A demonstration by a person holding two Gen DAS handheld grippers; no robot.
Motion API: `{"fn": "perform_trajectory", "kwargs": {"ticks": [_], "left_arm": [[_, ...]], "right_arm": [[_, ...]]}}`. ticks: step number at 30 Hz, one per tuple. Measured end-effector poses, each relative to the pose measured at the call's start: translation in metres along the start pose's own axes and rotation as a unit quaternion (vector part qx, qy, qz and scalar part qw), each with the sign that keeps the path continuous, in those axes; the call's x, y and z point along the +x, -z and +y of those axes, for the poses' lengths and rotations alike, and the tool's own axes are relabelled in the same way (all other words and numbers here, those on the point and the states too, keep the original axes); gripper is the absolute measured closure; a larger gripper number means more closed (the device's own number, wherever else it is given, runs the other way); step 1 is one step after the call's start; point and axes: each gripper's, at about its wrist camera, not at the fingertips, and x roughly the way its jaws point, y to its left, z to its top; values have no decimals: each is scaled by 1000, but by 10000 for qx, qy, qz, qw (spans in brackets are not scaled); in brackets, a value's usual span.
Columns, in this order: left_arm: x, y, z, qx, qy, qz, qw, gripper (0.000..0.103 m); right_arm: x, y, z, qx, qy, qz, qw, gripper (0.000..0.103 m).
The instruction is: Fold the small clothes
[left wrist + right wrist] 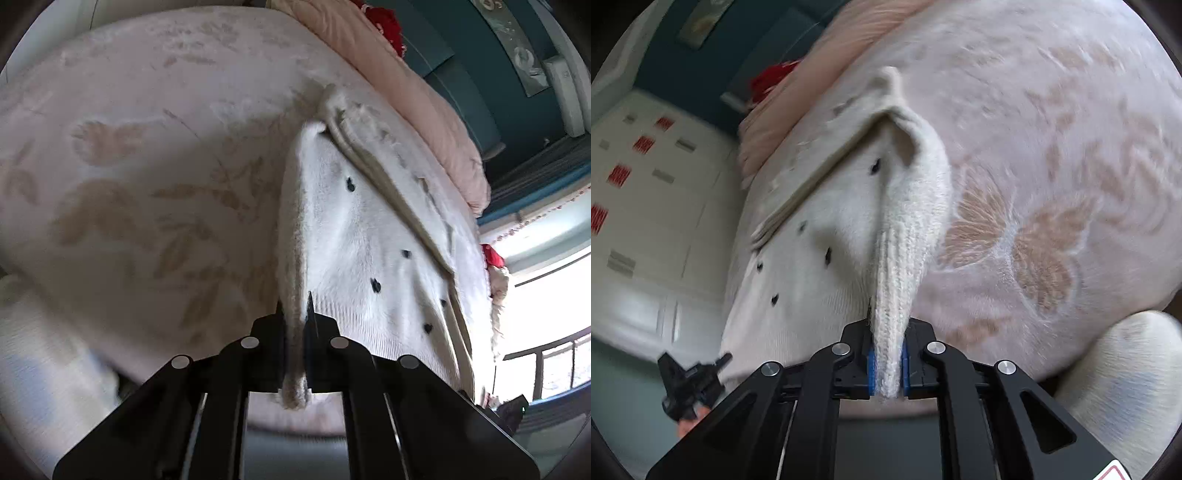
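A home bedroom: leaf-patterned bed (147,166), pink quilt (406,85), white wardrobe (657,206).

The pale floral-patterned bed cover (129,166) lies open beside the white dotted knit garment (369,240), room enough to pass. A rumpled pink quilt (406,85) hems the far edge; a white rounded pillow (1126,369) blocks the near corner.

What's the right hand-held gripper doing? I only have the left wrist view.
Observer: The right hand-held gripper is shut on a ribbed edge of the white sweater.
Operator: Its pad colour?
Observer: Blue pads show on both sides of the knit.
Operator: Can it see the left one?
Observer: Yes, the left hand-held gripper is at its lower left, blurred; only the left view shows it clamping sweater cloth.
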Motion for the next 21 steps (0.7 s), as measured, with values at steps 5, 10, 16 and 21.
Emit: {"fn": "perform_trajectory", "kwargs": {"ticks": [5, 10, 16, 21], "left_arm": [[-43, 23, 5, 253, -26, 323, 9992, 97], [-78, 87, 14, 826, -300, 1129, 9897, 97], [-131, 97, 7, 643, 7, 1317, 9892, 97], [-103, -18, -54, 946, 441, 394, 9938, 97]], "right_arm": [[-37, 13, 13, -913, 296, 684, 9930, 95], [-72, 68, 7, -1849, 721, 1805, 9634, 95], [-122, 95, 34, -2117, 352, 2051, 9549, 95], [-122, -27, 71, -1952, -206, 348, 9799, 95]]}}
